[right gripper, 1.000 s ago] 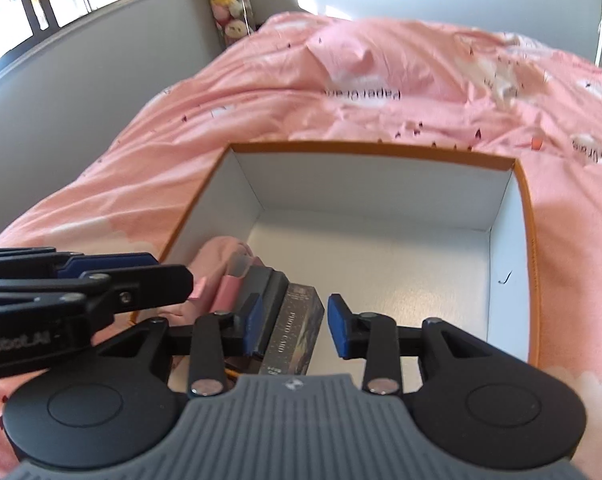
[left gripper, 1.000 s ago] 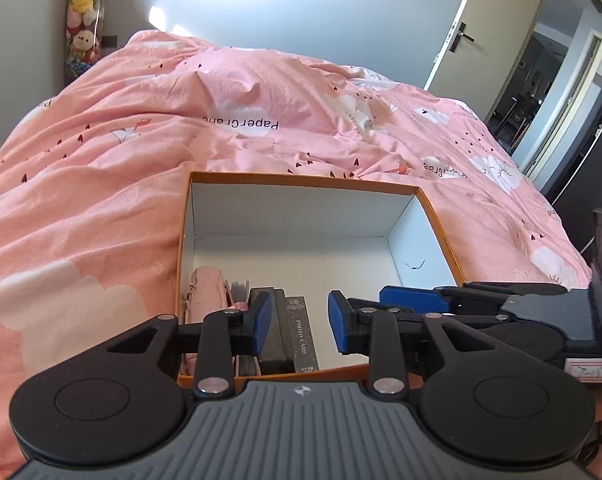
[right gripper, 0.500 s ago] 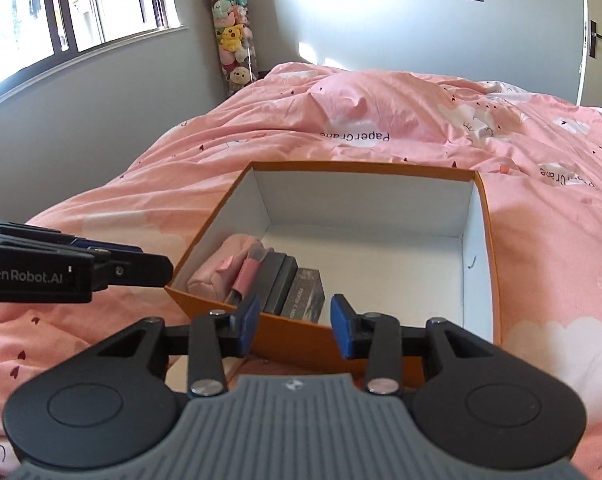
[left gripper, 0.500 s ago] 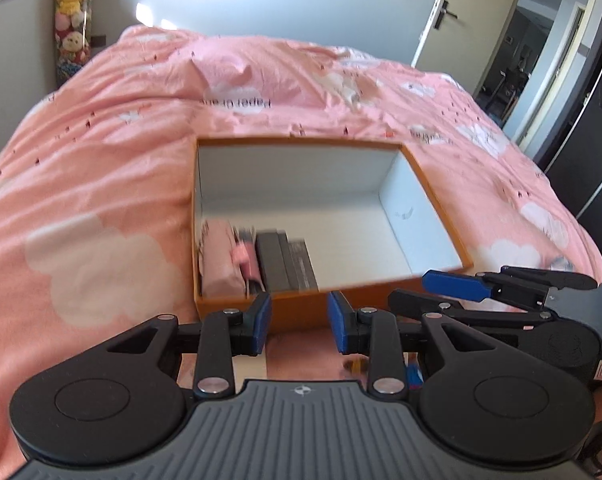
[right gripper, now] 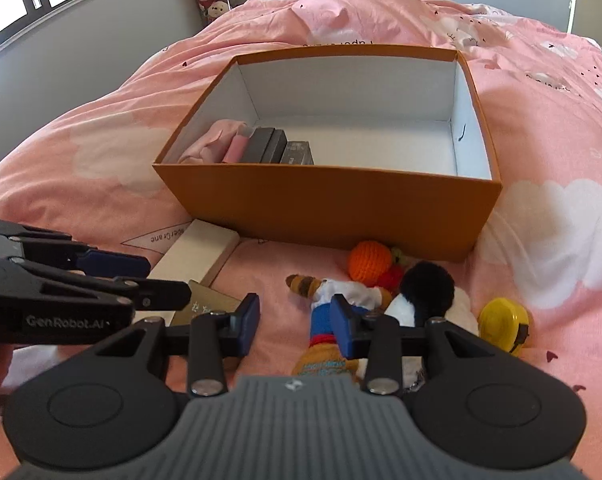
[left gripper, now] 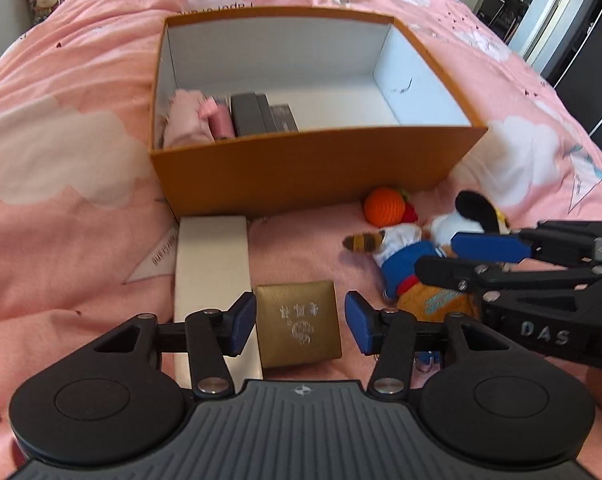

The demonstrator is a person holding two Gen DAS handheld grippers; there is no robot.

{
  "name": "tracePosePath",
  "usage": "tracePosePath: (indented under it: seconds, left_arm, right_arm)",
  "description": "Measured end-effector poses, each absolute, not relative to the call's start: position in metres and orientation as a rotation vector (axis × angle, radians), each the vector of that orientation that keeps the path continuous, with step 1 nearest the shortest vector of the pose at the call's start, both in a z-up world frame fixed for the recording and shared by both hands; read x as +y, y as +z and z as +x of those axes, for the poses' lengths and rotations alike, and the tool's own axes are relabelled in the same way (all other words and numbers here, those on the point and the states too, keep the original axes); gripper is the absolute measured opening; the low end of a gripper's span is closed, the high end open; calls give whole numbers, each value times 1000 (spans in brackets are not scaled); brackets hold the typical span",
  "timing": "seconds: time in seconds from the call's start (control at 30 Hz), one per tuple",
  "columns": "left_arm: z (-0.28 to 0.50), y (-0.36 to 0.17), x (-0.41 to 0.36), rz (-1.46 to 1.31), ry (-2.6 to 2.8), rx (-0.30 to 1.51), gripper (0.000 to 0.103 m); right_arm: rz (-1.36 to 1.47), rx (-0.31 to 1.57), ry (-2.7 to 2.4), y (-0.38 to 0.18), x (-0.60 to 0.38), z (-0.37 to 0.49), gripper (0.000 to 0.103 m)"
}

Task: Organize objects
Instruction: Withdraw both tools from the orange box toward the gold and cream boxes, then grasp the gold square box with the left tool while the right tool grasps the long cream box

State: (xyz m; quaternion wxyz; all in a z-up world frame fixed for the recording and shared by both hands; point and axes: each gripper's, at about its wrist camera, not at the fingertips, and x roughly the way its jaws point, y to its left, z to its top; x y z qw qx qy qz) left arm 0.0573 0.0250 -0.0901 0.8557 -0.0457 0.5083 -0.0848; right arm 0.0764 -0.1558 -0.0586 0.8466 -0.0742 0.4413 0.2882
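Your left gripper hangs with fingers spread wide either side of the gold box, not touching it. Your right gripper is likewise spread and empty, over the plush doll. Both lie near the orange box, outside it.

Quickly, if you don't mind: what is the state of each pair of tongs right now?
Left tongs: open, holding nothing, straddling the gold box.
Right tongs: open, holding nothing, above the plush doll.
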Motion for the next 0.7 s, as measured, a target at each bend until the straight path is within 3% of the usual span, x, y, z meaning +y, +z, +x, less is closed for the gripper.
tracePosePath:
  seconds: [0.7]
  left_arm:
    - [63,-124,-2,34,-119,1106,69]
  right_arm:
    - [-121,1041,522,-80,-167,89,41]
